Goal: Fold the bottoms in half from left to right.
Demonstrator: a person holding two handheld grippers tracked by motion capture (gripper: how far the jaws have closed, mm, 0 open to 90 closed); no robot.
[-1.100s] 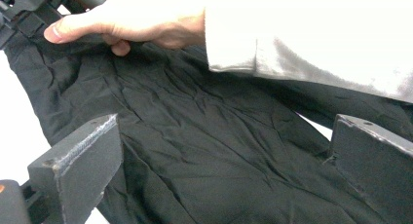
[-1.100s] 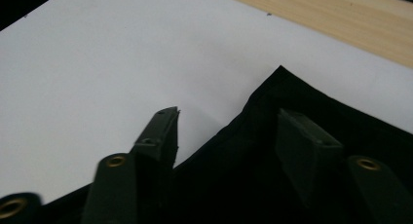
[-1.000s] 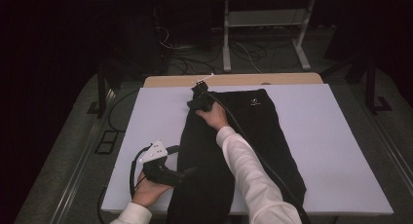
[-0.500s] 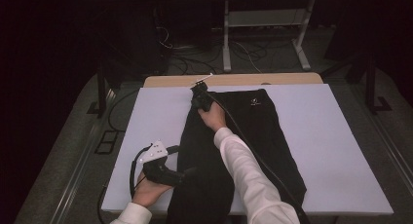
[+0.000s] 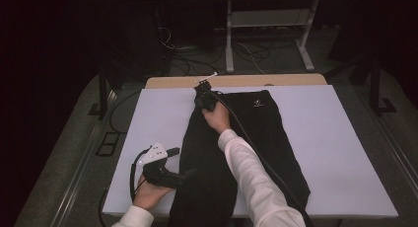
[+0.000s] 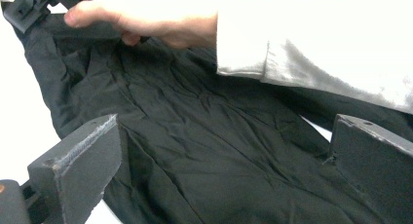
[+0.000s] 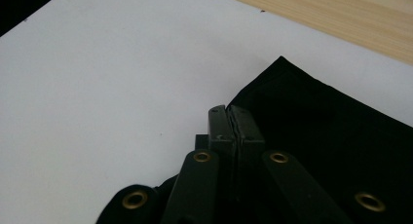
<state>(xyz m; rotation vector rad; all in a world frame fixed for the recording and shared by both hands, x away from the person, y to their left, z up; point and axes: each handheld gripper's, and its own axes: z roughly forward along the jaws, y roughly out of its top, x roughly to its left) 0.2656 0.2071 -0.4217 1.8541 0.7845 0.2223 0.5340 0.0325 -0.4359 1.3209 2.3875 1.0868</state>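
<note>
A pair of black trousers (image 5: pixel 236 153) lies lengthwise down the middle of the white bench (image 5: pixel 345 138), waistband toward the top of the frame. The right hand-held gripper (image 5: pixel 203 96), at upper centre, has just been closing; its jaws now meet at the waistband's left corner, the cloth's edge at their tips. The left hand-held gripper (image 5: pixel 185 175), at lower left, stands with jaws wide apart over the trouser leg (image 6: pixel 219 151).

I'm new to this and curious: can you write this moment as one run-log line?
right gripper: just closed at far edge of black garment | left gripper: open over garment | white table cover
</note>
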